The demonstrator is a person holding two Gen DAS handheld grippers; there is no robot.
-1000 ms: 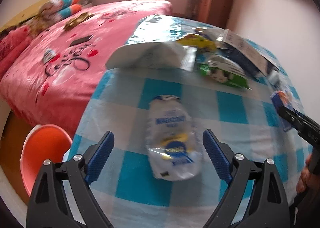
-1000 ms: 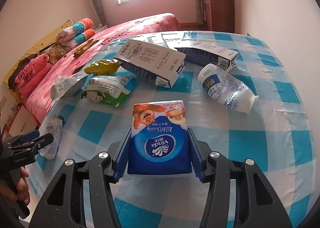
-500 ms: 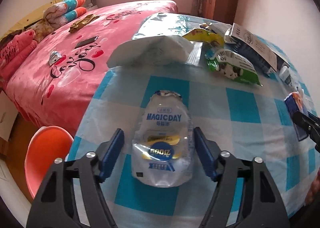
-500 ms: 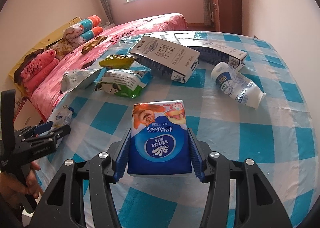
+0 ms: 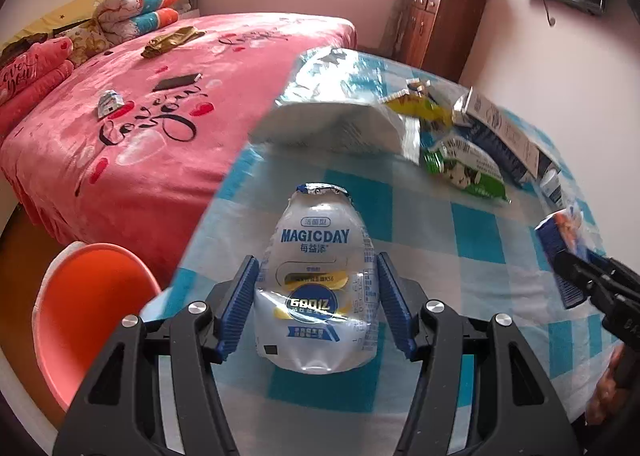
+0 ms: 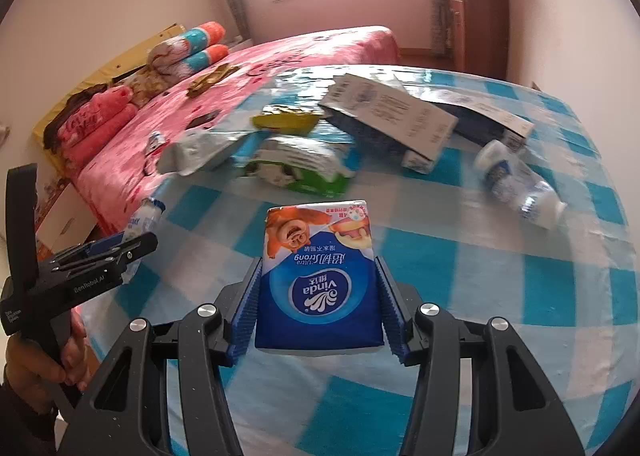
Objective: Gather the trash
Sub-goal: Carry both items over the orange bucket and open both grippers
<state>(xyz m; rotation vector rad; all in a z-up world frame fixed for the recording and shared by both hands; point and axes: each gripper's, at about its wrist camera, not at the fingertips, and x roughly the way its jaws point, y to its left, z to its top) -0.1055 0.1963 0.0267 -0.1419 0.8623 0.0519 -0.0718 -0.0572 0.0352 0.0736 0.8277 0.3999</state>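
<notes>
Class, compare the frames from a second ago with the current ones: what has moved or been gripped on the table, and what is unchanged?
The left gripper has just been closing around the crushed MagicDay bottle: its jaws stood wide of the bottle a second ago, and the pads now sit against its sides. Unchanged: the right gripper stays clamped on the blue Vinda tissue pack, and the other trash still lies on the checked tablecloth.

A blue-and-white checked tablecloth covers the table; far left, a pink bedspread with black lettering. Near left, an orange chair. The near tissue pack is blue.
</notes>
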